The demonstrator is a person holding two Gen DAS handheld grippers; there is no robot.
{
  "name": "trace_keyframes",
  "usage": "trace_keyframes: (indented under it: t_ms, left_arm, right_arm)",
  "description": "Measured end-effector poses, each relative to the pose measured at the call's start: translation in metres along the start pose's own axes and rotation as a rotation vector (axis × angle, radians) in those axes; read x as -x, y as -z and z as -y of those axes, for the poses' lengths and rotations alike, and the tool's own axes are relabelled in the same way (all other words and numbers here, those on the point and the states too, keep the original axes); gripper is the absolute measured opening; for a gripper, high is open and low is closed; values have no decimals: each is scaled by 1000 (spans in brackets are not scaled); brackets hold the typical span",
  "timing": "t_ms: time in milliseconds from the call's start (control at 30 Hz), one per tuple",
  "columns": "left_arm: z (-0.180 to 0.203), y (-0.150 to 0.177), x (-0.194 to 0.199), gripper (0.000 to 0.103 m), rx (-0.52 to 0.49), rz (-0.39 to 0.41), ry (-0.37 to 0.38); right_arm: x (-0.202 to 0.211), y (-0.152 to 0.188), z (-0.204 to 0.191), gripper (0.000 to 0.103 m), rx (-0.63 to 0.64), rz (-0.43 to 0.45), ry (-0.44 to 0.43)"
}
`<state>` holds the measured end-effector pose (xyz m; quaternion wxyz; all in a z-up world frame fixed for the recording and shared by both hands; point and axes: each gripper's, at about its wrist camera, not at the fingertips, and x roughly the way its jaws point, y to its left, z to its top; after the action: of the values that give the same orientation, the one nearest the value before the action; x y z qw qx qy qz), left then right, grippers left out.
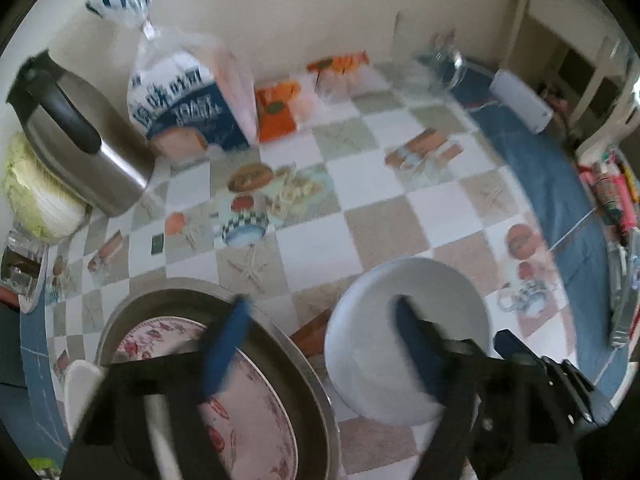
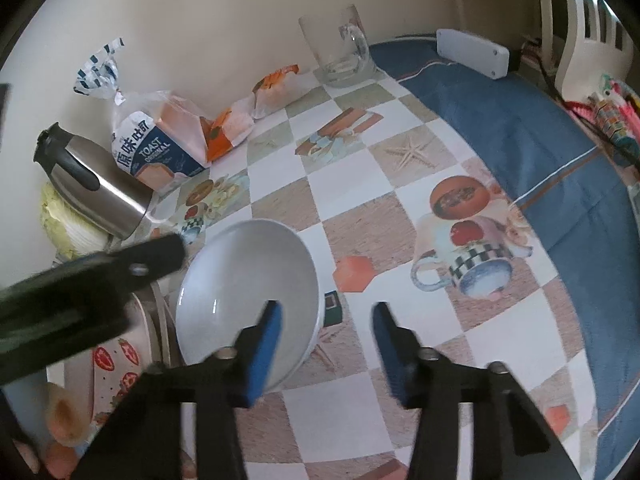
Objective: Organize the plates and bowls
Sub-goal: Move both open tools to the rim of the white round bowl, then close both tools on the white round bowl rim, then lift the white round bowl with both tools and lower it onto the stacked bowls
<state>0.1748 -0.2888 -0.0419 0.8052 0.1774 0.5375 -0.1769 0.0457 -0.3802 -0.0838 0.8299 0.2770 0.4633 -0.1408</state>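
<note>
Mid-task: white bowl not yet stacked; both grippers over the dishes at lower frame.

Right wrist view: white bowl (image 2: 248,300) sits on the checked tablecloth (image 2: 360,208), lower centre-left, with the right gripper (image 2: 326,344) straddling its near rim, one pad inside the bowl, the other outside on the cloth; jaws are apart and no pad presses the rim, so nothing is grasped. Left wrist view, blurred: left gripper (image 1: 320,344) is released, one finger over the floral plate (image 1: 248,396) lying in a metal pan (image 1: 304,368), the other over the bowl. Judged: plate appears placed, bowl remains to be moved. Only the right view shows a strawberry-patterned dish (image 2: 116,364) at lower left and the glass mug (image 2: 340,50) sharply; only the left shows the pan's full rim.
</note>
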Motion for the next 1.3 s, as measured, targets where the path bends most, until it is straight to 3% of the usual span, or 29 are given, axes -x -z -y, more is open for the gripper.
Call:
trace_keyframes:
  t_ms: [133, 167, 200, 367, 667, 1000, 1167, 1300]
  left_arm:
    - [-4, 4, -17, 45, 20, -20, 25]
    - [-3, 4, -18, 34, 13, -26, 24]
    - [-3, 4, -21, 30, 16, -40, 41]
    - [8, 8, -29, 19, -6, -66, 72]
    - [19, 21, -33, 12, -6, -86, 130]
    - [9, 27, -30, 10, 43, -70, 179]
    - [1, 27, -8, 10, 75, -14, 198]
    - [-10, 27, 25, 10, 102, 57, 205]
  right_arm:
    - [-5, 0, -4, 24, 6, -6, -15]
    - [-6, 1, -4, 20, 5, -7, -17]
    - [-7, 1, -3, 16, 0, -8, -18]
    - [-6, 0, 4, 15, -16, -3, -20]
    - [1, -4, 27, 15, -74, 14, -19]
    - [-3, 1, 23, 10, -59, -9, -23]
    - [8, -2, 14, 10, -32, 11, -21]
    - [39, -11, -2, 10, 3, 77, -44]
